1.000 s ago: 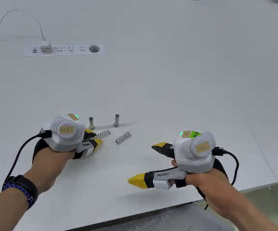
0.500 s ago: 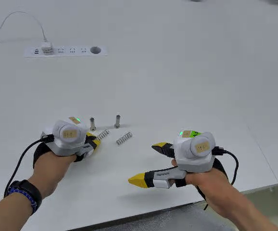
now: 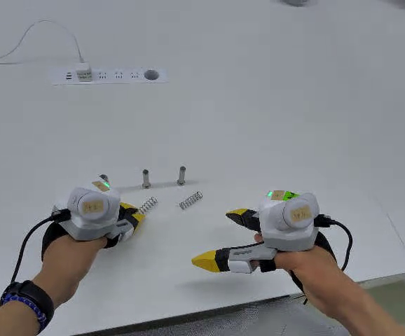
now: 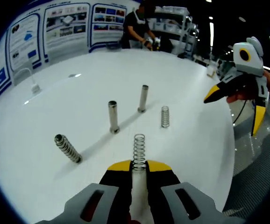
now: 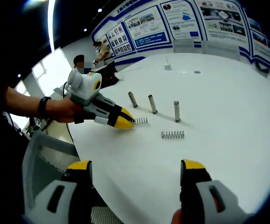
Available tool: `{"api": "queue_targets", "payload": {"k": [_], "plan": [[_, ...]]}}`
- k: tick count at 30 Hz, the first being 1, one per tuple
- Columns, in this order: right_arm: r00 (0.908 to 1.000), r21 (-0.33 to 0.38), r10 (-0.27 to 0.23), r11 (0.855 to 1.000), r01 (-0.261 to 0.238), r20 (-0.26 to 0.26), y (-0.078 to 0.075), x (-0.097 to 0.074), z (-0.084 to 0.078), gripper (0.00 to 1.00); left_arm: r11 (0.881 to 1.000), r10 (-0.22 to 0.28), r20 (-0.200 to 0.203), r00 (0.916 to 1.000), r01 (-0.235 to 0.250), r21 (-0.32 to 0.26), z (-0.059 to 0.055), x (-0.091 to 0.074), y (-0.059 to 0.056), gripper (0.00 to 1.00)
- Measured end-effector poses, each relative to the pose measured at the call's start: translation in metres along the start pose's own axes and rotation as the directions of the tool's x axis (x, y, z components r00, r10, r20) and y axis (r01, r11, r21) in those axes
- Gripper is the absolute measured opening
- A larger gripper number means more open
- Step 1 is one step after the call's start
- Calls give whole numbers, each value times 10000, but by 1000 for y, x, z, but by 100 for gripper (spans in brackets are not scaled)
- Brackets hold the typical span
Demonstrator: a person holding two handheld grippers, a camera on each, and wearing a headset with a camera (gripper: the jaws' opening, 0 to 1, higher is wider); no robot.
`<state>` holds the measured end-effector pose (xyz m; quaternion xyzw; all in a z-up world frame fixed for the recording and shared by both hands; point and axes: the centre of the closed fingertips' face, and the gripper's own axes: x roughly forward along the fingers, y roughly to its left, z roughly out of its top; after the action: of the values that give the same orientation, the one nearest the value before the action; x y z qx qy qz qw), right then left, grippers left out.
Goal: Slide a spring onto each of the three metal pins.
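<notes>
Springs lie at three places on the white table (image 3: pixel 272 126). One small coiled steel spring (image 4: pixel 138 148) is pinched by its near end between the yellow-tipped jaws of the left hand-held gripper (image 4: pixel 138 164). Its free end points toward the pins, and whether it touches the table cannot be told. A second, loose steel spring (image 3: pixel 190 200) lies flat on the table just in front of the right-most pin (image 3: pixel 181 175), apart from both hand-held grippers. A third spring (image 4: pixel 69 150) already sits around the left-most short metal pin (image 4: pixel 58 138). The other two upright metal pins, the middle pin (image 3: pixel 146 178) and the right-most one, stand bare in a row beside it. The right hand-held gripper (image 3: pixel 220 236) hovers near the table's front edge, well apart from the pins, with its jaws spread wide and holding nothing. Farther back on the table lies a white power strip (image 3: pixel 108 74).
</notes>
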<state>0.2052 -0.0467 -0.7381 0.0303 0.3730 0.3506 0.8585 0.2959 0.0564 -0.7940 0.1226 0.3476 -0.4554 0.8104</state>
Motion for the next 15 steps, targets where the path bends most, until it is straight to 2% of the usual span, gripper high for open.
{"api": "queue_targets", "payload": {"k": [5, 15], "plan": [[10000, 22, 42, 10000, -42, -20, 2, 2, -1, 78, 9997, 78, 23, 10000, -78, -245, -8, -11, 1, 10], [9999, 100, 149, 9998, -149, 25, 8, 7, 1, 78, 9991, 70, 101, 9999, -66, -420, -22, -37, -14, 10]]}}
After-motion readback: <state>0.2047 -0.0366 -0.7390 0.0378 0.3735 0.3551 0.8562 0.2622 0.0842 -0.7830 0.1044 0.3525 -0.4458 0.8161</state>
